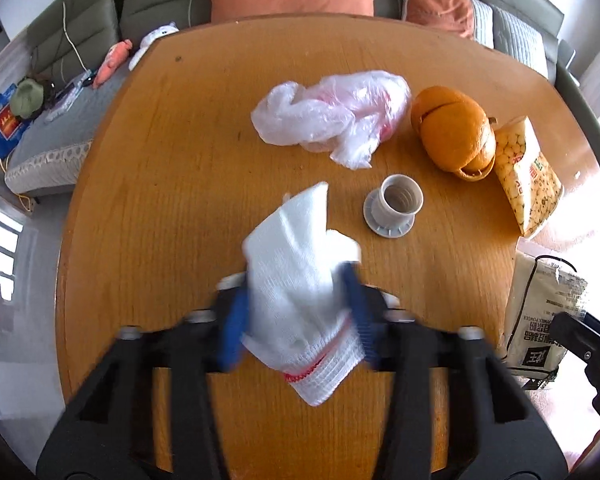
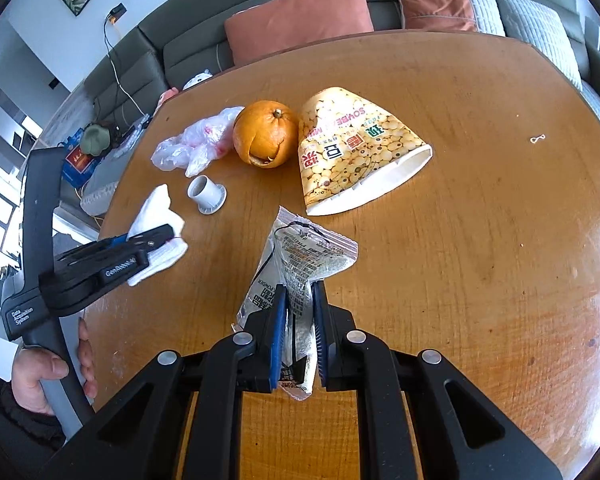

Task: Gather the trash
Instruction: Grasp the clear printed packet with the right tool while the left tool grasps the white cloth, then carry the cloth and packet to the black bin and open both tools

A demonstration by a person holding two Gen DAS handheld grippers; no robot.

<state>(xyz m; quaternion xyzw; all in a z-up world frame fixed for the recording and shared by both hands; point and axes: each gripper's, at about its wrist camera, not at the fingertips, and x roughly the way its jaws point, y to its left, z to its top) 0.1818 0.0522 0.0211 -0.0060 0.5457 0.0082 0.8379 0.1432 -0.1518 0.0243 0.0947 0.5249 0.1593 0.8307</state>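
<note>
**Trash: two pieces in the grippers, four more waiting on the bench**

Trash is lying scattered over the round wooden bench [image 2: 460,240], and pickup is looking approx. a third done, judging by what's gripped vs. what's loose.

The left gripper [image 1: 296,312] is clenching a crumpled white cloth w/ red trim [image 1: 300,292]; its blue pads are pressing in on both sides. The right gripper [image 2: 298,320] is clamping a clear zip pouch w/ printed label [image 2: 300,264], jaws nearly together on it.

Loose on the bench: a crumpled clear plastic bag [image 1: 332,116], an orange peel [image 1: 452,128] just beside it, a flattened soybean-milk carton [image 2: 356,152] touching the peel, and a small white threaded plastic spout [image 1: 392,204] nearer the cloth.

No bin or trash bag is showing in either view, so nothing is counting as disposed yet. Left, probably: dropping both held pieces somewhere, then four more pickups.
</note>
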